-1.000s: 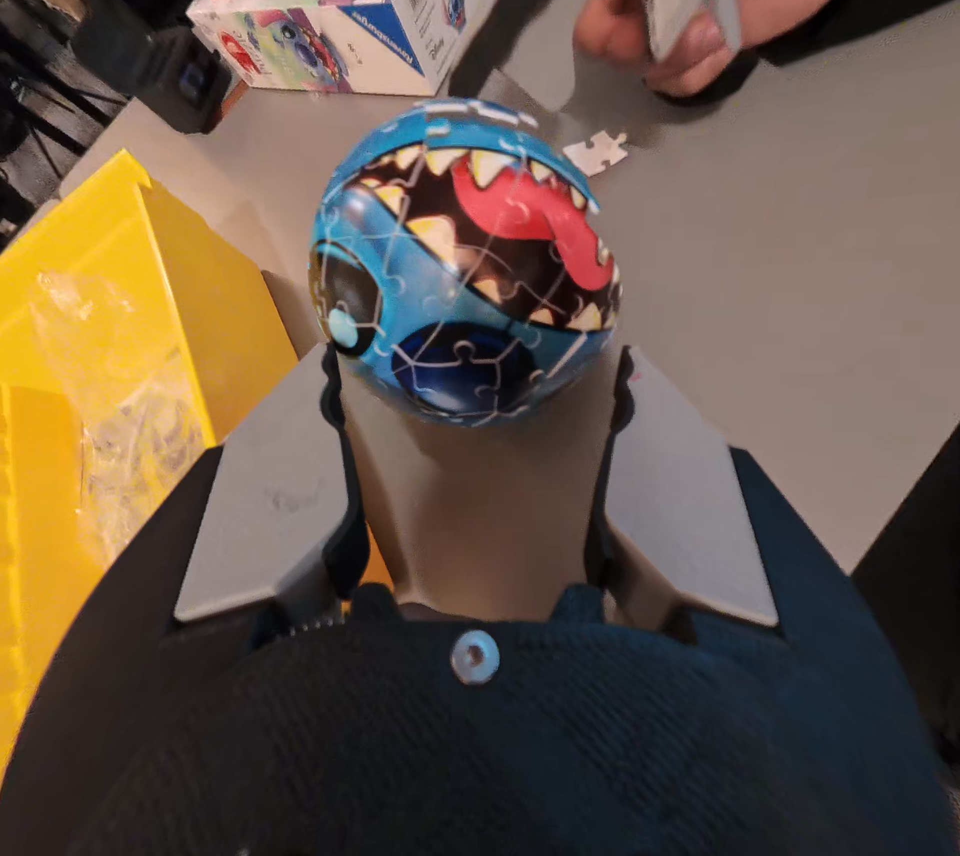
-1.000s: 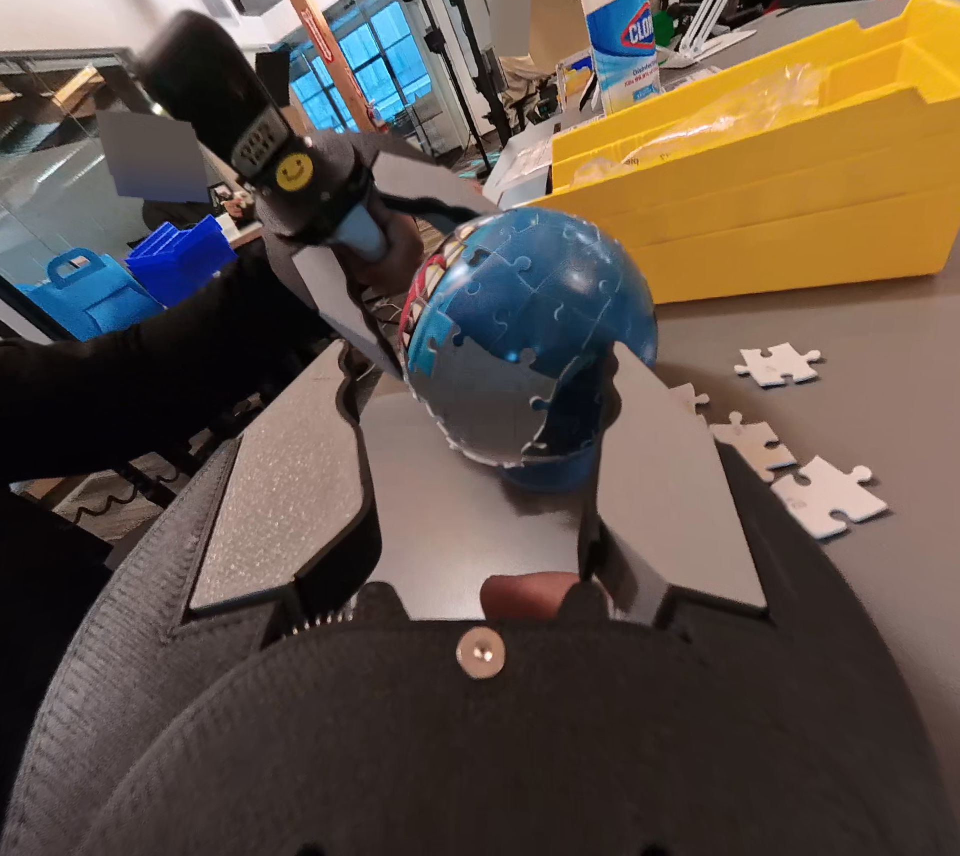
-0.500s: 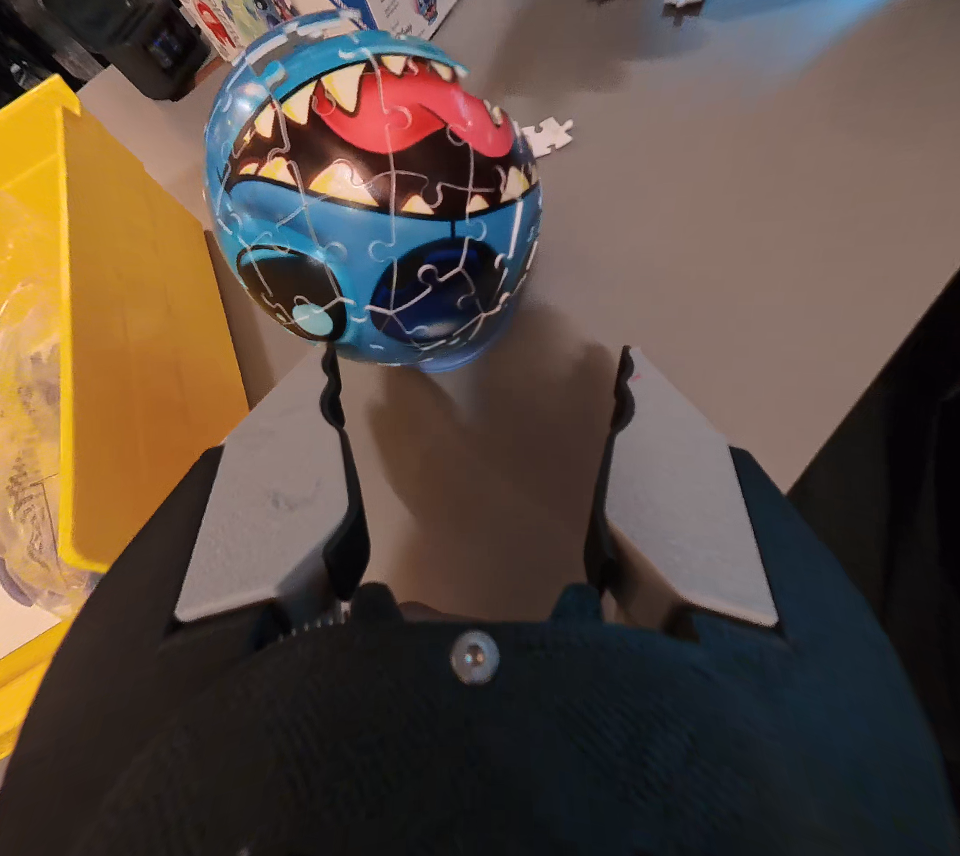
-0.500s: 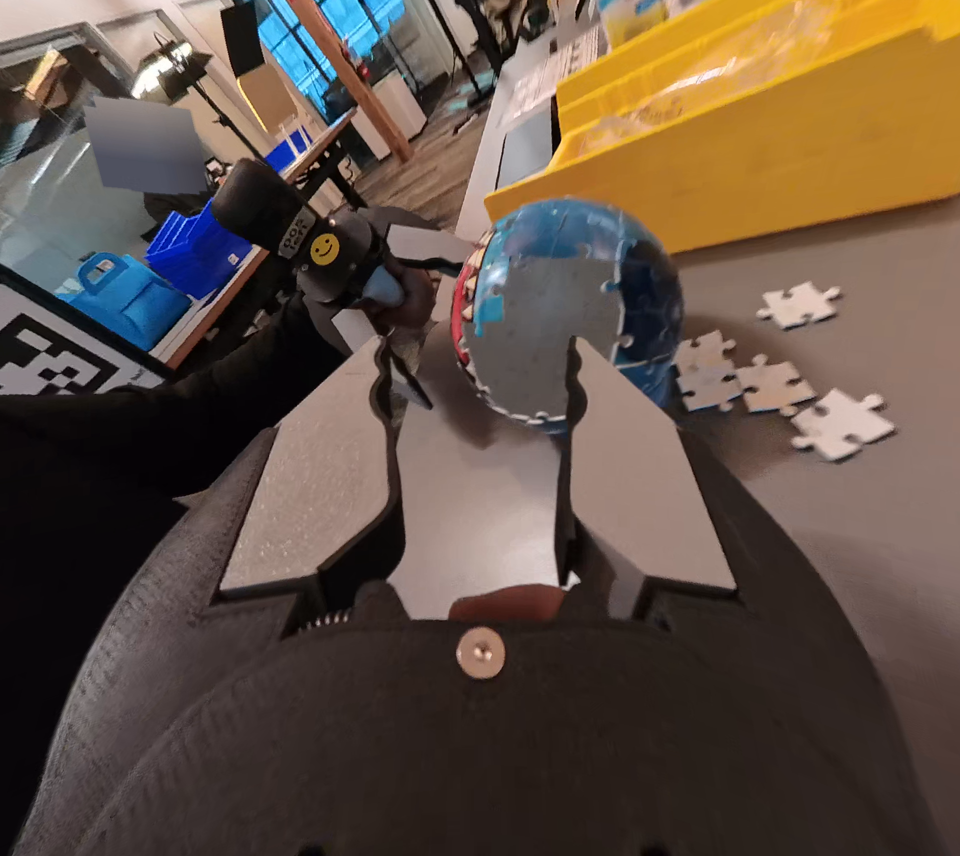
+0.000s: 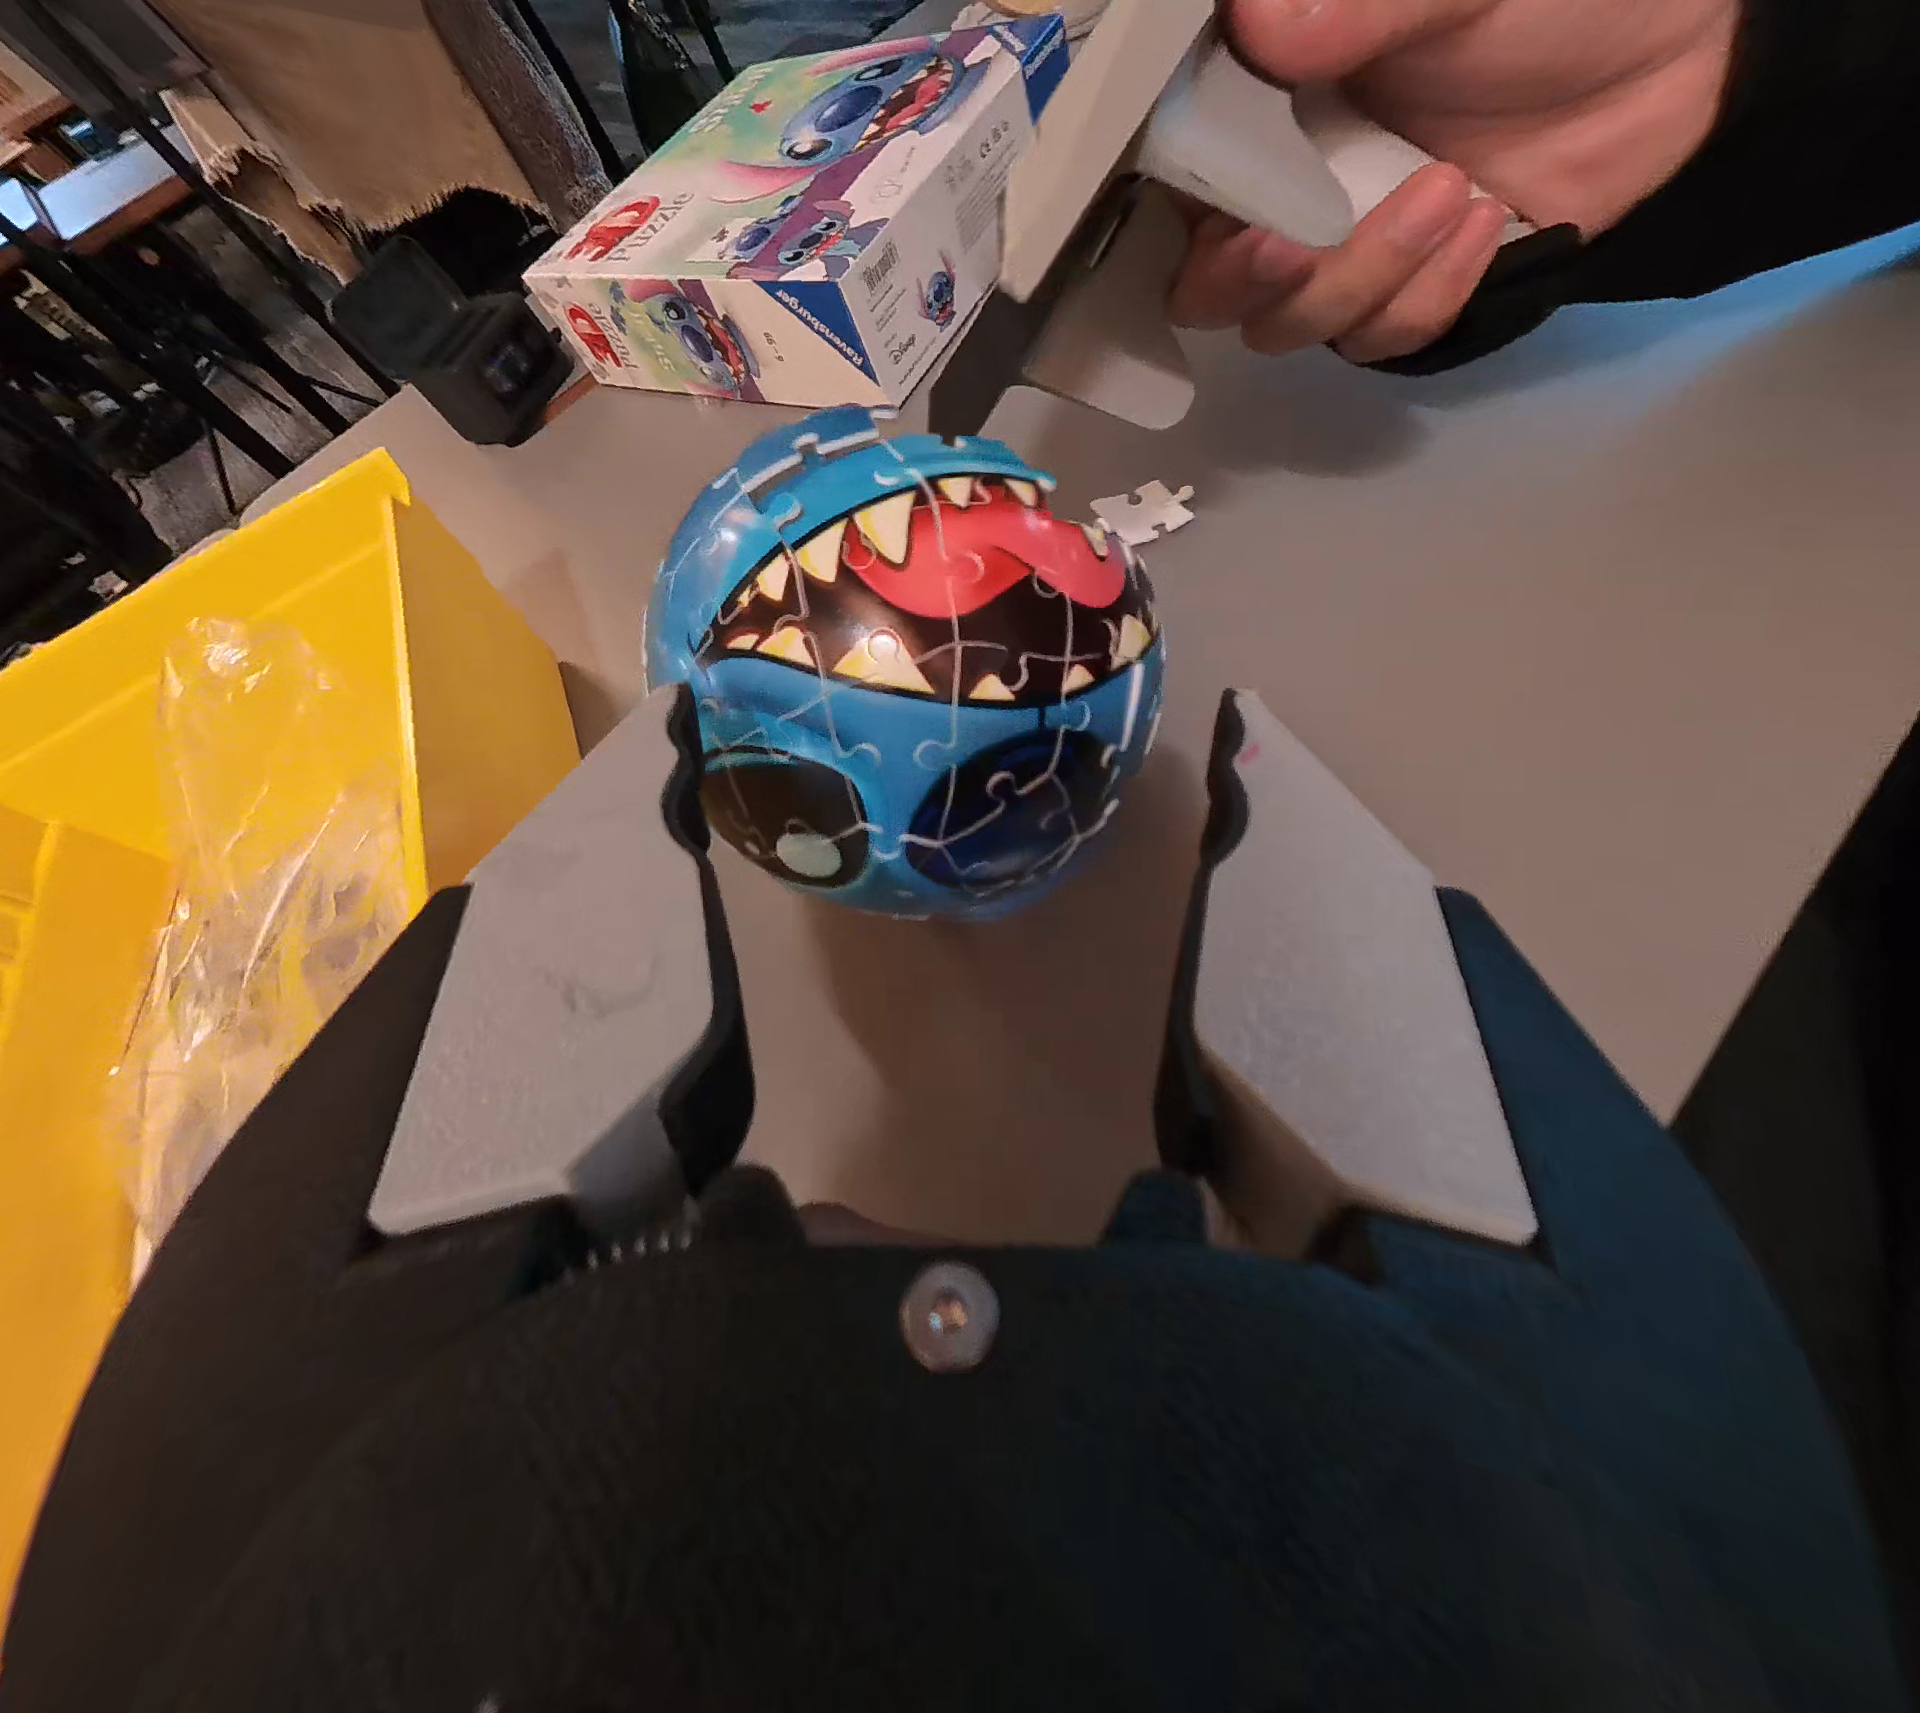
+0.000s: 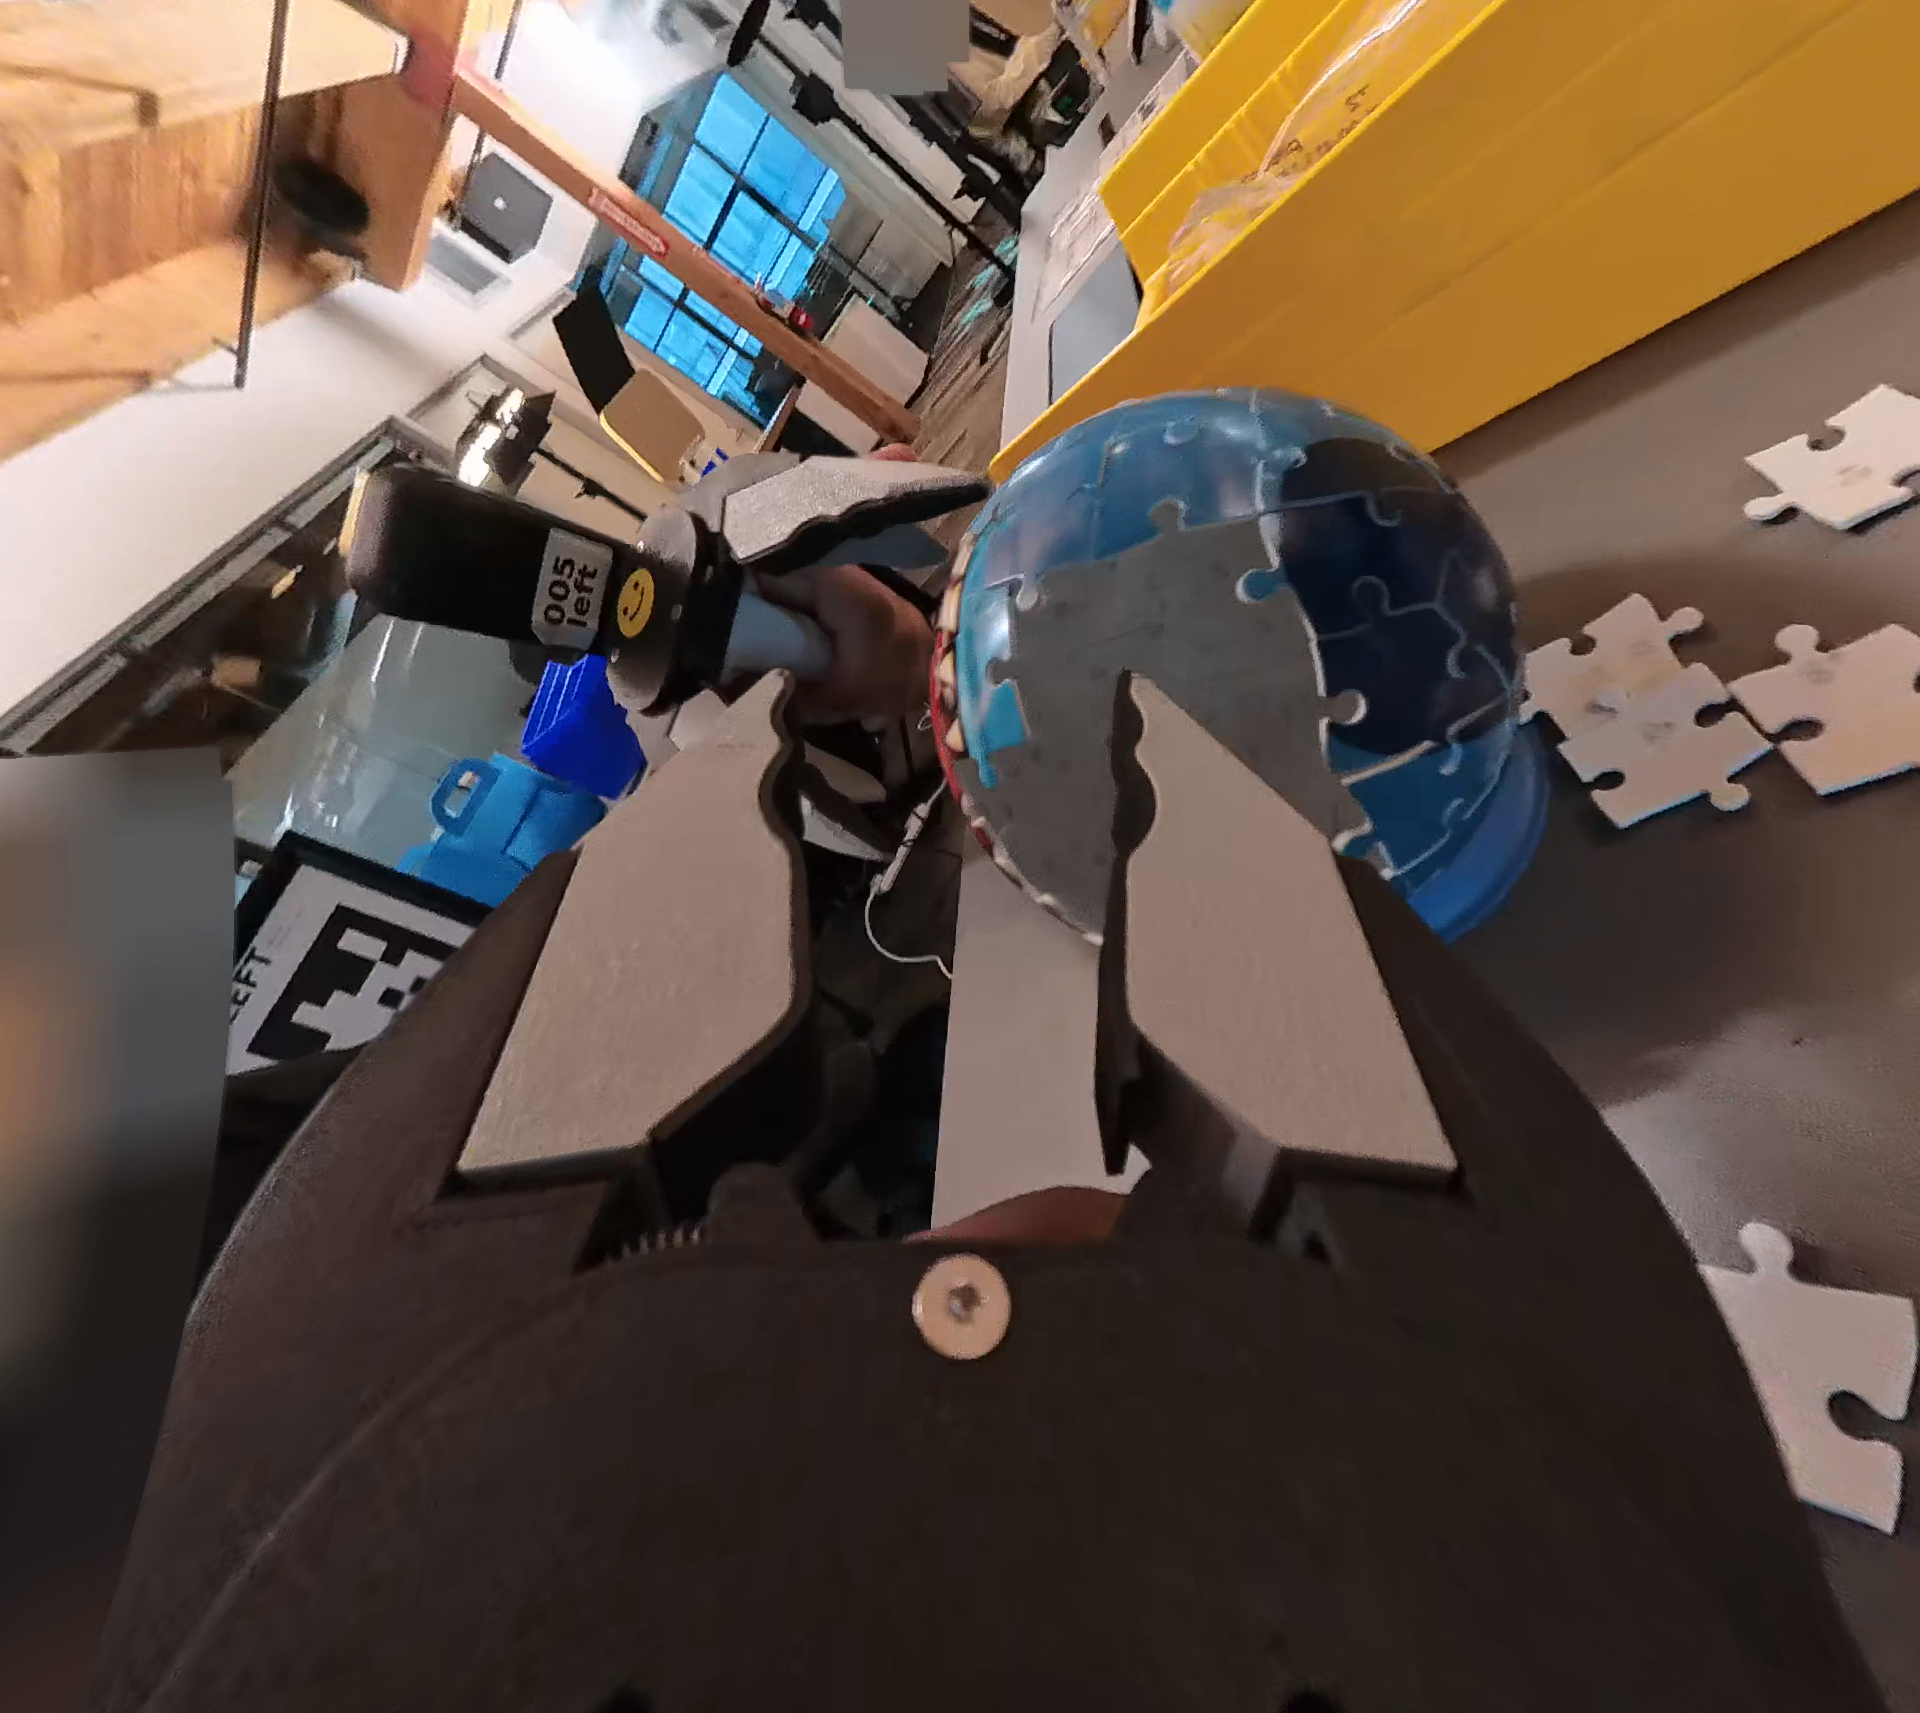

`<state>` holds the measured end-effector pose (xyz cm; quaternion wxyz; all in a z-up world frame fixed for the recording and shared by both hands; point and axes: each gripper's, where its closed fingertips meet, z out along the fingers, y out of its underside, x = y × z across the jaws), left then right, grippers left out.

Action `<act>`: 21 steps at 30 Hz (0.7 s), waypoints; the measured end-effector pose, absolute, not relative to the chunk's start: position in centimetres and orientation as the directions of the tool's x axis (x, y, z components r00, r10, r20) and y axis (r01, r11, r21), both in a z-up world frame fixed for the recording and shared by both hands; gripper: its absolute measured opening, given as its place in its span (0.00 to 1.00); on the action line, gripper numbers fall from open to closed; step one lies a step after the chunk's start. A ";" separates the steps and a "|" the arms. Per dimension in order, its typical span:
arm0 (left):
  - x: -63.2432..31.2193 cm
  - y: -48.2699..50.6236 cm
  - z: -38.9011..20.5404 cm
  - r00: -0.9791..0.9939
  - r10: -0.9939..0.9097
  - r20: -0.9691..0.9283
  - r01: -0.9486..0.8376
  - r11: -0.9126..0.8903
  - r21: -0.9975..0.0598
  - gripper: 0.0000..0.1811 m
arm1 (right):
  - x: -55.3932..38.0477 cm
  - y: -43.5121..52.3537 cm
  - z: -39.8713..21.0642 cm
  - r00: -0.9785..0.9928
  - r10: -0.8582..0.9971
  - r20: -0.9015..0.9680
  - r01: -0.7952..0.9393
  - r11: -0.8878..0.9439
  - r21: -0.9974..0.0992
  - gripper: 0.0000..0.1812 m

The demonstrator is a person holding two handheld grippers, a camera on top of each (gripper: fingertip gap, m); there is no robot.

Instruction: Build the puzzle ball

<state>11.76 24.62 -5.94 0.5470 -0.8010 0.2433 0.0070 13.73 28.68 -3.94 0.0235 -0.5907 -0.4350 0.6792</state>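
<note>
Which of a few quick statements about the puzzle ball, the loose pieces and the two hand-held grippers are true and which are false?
1. The puzzle ball is finished, with no gaps. False: the right wrist view shows a large opening in its shell.
2. Both hand-held grippers are open and empty. True: the left hand-held gripper and the right hand-held gripper hold nothing.
3. Loose pieces lie white side up on the table. True.
4. The puzzle box sits inside the yellow bin. False: it lies on the table, beyond the ball.
5. The yellow bin is empty. False: it holds a clear plastic bag.
</note>
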 end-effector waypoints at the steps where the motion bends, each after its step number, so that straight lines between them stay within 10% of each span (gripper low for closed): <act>1: 11.8 24.9 -6.0 0.881 -0.388 -0.270 -0.393 -0.282 -0.875 0.53 | 13.5 28.8 -4.0 -0.292 0.544 -0.787 0.477 -0.630 -0.613 0.31; 21: 12.2 25.2 -6.8 0.876 -0.393 -0.280 -0.400 -0.270 -0.876 0.56 | 10.7 28.6 -3.6 -0.267 0.345 -0.900 0.397 -0.811 -0.429 0.08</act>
